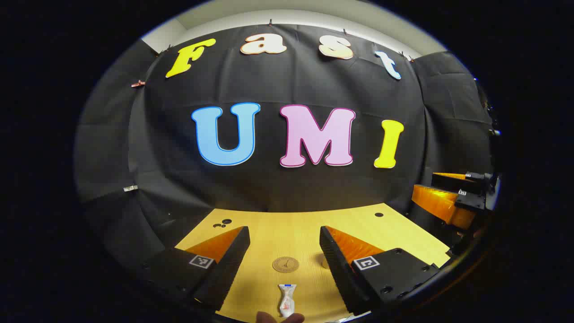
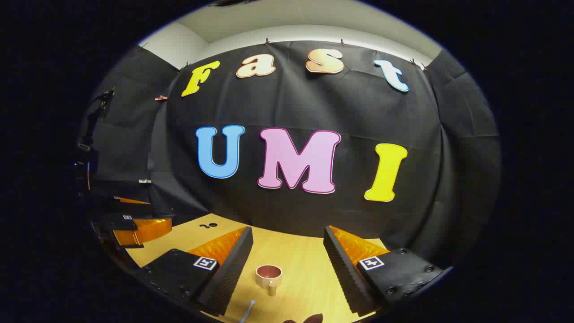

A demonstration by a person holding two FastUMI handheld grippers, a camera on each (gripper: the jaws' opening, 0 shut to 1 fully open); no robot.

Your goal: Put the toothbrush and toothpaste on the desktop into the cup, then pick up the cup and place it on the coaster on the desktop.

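In the left gripper view, my left gripper (image 1: pixel 284 230) is open above the wooden desktop (image 1: pixel 403 233). Between its fingers lie a round brown coaster (image 1: pixel 285 264) and, nearer, a white toothpaste tube (image 1: pixel 287 299). A sliver of the cup (image 1: pixel 324 263) peeks out beside its right finger. In the right gripper view, my right gripper (image 2: pixel 288 231) is open too. A pale cup (image 2: pixel 269 274) with a reddish inside stands upright between its fingers, handle toward me. The end of a white toothbrush (image 2: pixel 248 310) lies at the bottom edge. Both grippers hold nothing.
The right gripper (image 1: pixel 448 197) hangs at the far right of the left gripper view, and the left gripper (image 2: pixel 134 226) at the far left of the right gripper view. Small dark holes (image 1: pixel 223 223) mark the desktop's back. Black cloth walls close in behind.
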